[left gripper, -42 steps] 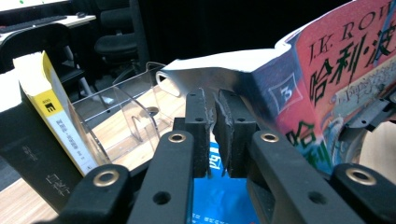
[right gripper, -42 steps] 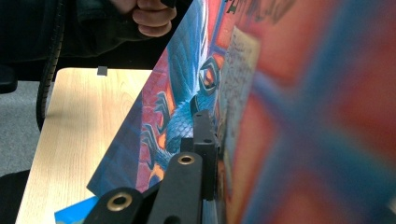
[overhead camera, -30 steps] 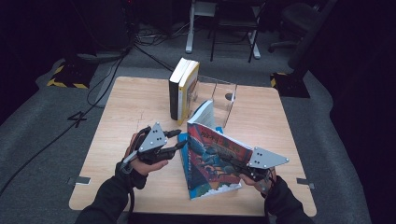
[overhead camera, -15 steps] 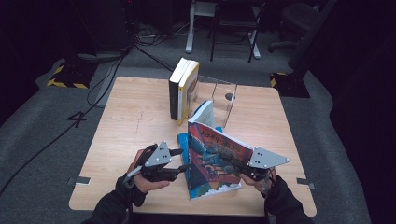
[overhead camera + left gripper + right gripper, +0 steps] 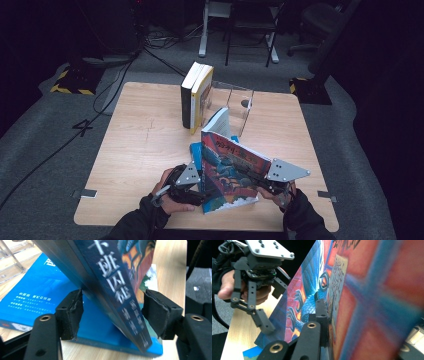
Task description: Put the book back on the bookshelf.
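Left gripper [image 5: 112,312] jaws wide apart, straddling the dark spine of the tilted colourful dragon-cover book [image 5: 235,170], not clamping it. Right gripper [image 5: 272,184] clamped on that book's right edge, holding it tilted up near the desk's front edge. Flat blue paperback [image 5: 40,295] lies under it on the wooden desk [image 5: 145,145]. Clear acrylic bookstand [image 5: 235,102] and two upright books [image 5: 196,97] stand toward the back edge.

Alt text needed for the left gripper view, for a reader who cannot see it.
The left gripper has its black padded jaws open on either side of the spine of a tilted colourful book, which leans over a blue book lying flat on the wooden table.
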